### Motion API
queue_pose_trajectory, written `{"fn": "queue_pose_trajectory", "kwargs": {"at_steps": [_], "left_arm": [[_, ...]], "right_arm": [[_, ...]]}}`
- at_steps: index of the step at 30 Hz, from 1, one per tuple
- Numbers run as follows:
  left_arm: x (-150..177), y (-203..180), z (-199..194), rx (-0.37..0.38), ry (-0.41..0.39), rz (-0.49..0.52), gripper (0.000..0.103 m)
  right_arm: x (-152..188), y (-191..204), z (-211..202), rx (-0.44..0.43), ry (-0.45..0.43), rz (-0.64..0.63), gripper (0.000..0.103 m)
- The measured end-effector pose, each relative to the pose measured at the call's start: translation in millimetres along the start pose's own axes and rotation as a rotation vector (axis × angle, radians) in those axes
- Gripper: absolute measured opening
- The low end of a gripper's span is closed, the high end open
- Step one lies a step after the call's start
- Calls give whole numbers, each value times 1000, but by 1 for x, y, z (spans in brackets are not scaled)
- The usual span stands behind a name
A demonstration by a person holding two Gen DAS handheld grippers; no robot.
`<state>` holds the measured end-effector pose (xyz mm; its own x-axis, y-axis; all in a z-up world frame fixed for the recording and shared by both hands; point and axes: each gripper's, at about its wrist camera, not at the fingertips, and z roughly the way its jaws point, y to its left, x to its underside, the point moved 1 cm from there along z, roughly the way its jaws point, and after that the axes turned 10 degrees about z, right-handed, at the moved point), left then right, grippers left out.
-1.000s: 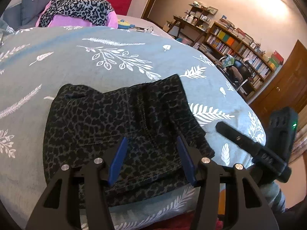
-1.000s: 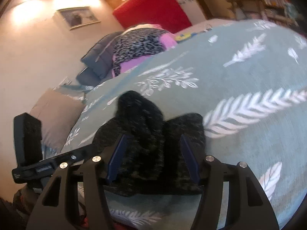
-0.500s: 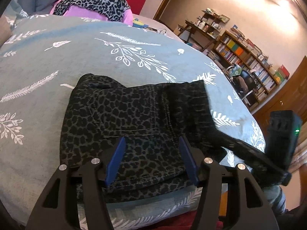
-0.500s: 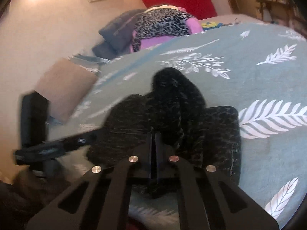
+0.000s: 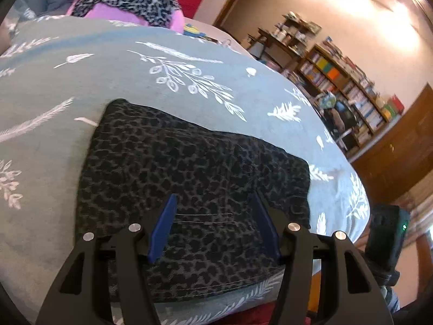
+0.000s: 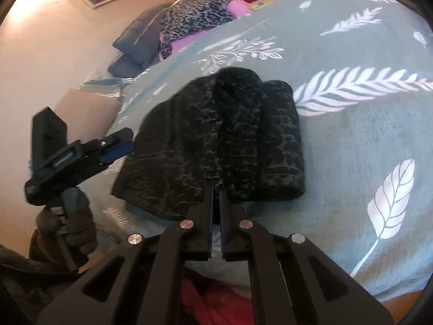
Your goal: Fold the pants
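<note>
The right tongs [image 6: 215, 189] have their blue-lined jaws pressed together, and they have just been closing; their tips sit at the near hem of the dark leopard-print fabric pants [image 6: 216, 140], seemingly pinching a thin edge of cloth, though I cannot be sure any fabric is caught. The left tongs [image 5: 213, 214] stand about half open above the pants, the blue pads [image 5: 162, 227] hovering over the cloth with nothing gripped between them.

The pants lie near the front edge of the bed, on a grey-green bedspread with white leaf and feather prints [image 5: 108, 81]. They already form a compact, roughly rectangular bundle with a rolled hump along the far side, so most of the folding looks done; I judge that one more fold or a tidying of that hump remains.

Beyond the bundle the bedspread runs wide and bare toward a heap of lighter leopard-print and purple clothing [image 5: 130, 2] well away at the head. To the right the bed drops off toward a wooden bookshelf full of books [image 5: 351, 86]. The near edge is close under both tongs, so room lies mainly forward.
</note>
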<state>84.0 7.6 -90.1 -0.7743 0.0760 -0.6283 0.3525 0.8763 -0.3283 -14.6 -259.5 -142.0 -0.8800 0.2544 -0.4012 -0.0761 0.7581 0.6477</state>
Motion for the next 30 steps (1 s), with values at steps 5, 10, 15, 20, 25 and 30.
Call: {"fn": "queue_pose_trajectory", "kwargs": {"at_steps": [5, 10, 15, 20, 25, 30], "left_arm": [[3, -10, 7, 17, 26, 19, 58], [5, -6, 2, 10, 26, -2, 58], [4, -3, -2, -1, 15, -14, 58], [6, 7, -5, -15, 9, -37, 58], [8, 15, -3, -21, 17, -67, 61], [8, 15, -3, -21, 21, -64, 61]], "right_arm": [[-8, 13, -7, 30, -65, -56, 40], [-30, 11, -15, 3, -162, -15, 79], [-49, 5, 13, -1, -136, 8, 79], [-54, 0, 42, 5, -69, 25, 78], [-50, 5, 46, -38, -33, 30, 62], [-52, -3, 51, -30, -28, 77, 25]]}}
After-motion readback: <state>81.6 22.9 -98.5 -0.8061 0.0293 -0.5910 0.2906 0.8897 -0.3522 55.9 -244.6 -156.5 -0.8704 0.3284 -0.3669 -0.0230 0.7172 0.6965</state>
